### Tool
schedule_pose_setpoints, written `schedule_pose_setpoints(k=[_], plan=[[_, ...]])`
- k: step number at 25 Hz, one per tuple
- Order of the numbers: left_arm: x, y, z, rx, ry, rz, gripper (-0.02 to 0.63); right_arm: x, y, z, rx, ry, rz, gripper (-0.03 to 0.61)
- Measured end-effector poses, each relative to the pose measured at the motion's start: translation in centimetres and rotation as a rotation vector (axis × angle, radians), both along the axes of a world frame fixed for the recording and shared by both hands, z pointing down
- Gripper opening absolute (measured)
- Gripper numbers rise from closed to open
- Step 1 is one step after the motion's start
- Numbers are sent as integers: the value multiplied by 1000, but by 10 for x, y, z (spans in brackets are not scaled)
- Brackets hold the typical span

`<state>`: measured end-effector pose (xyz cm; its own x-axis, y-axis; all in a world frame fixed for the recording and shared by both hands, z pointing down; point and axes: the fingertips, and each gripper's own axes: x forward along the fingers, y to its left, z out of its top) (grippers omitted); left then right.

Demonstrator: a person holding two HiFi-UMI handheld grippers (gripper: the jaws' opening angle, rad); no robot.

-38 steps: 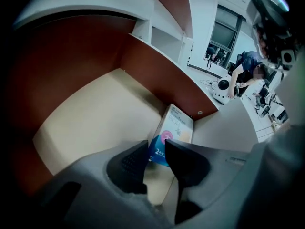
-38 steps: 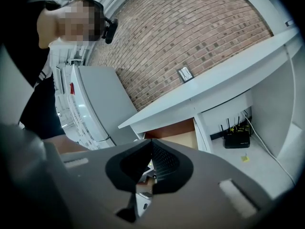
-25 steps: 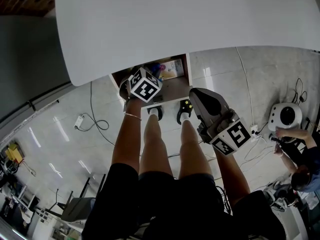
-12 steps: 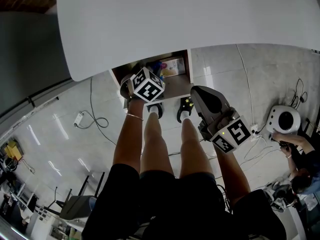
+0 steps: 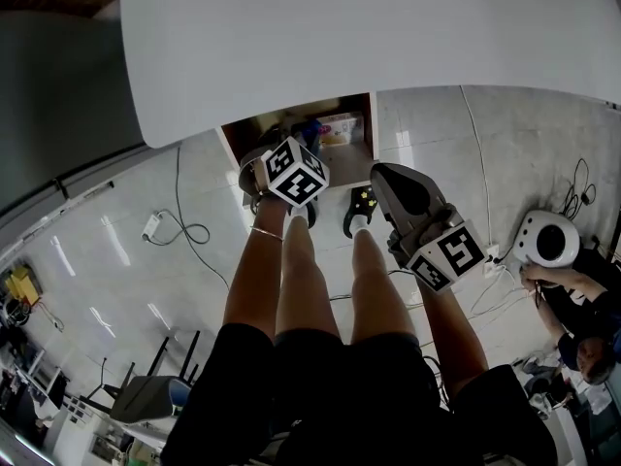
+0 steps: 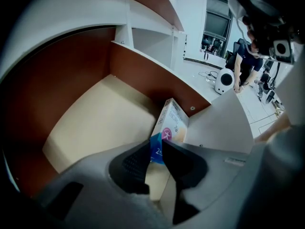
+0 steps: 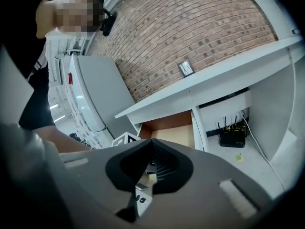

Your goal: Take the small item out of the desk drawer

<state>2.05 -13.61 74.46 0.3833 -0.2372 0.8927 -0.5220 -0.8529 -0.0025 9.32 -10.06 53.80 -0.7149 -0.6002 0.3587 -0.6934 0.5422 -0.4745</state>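
the small box (image 6: 171, 123), white and pink with a blue lower end, stands tilted on the pale bottom of the open drawer (image 6: 95, 120), just beside the drawer's white side panel and close to its brown back wall. your left hand-held gripper (image 6: 156, 149) points steeply down into the drawer. its jaws have just been closing, and the black pads (image 6: 136, 163) now press on the blue end of the box from both sides.

in the head view the drawer (image 5: 347, 155) sticks out from under the edge of the white desk (image 5: 369, 37), with the box (image 5: 337, 129) toward its far right corner.

your right hand-held gripper (image 7: 151, 149) hangs to the right of the drawer, apart from it. its jaws are together with nothing between them, and it points toward the desk above the tiled floor (image 5: 437, 134).
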Motion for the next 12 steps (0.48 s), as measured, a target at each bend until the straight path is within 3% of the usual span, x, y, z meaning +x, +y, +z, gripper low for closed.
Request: schedule_pose_setpoints(k=[12], plan=[[2, 10, -7, 35, -18, 44, 69, 2, -2, 33, -13, 174, -92, 9]])
